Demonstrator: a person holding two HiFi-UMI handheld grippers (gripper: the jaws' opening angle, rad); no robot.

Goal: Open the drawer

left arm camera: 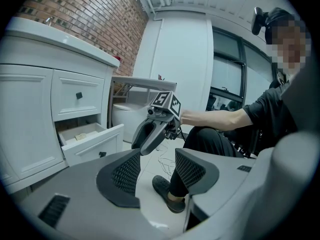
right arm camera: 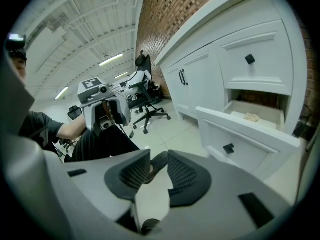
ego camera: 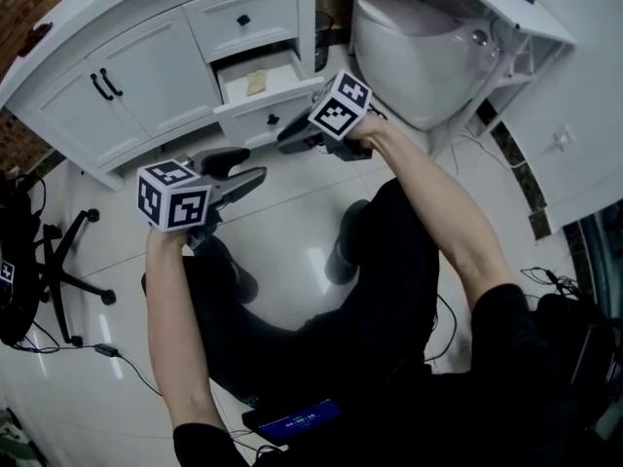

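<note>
1. Drawer, the lower of two at the right end of a white vanity cabinet, stands pulled well out over the tiled floor. A careless knock from the nearby gripper would probably shove it back in, and a hard further tug might drag it off its runners.
2. Its front is a white panel with a raised frame, and the open box behind shows a pale lining. The upper drawer above it sits shut and flush.
3. Right gripper hovers near the drawer front, clear of it. Its fingers stand a narrow gap apart, gripping nothing.
4. Left gripper hangs farther from the cabinet, its fingers parted wider and also empty.
5. Small dark knob sits at the centre of the front, with nothing on it.
6. Tan scrap lies inside the drawer and looks light enough to slide if the drawer is jolted.
</note>
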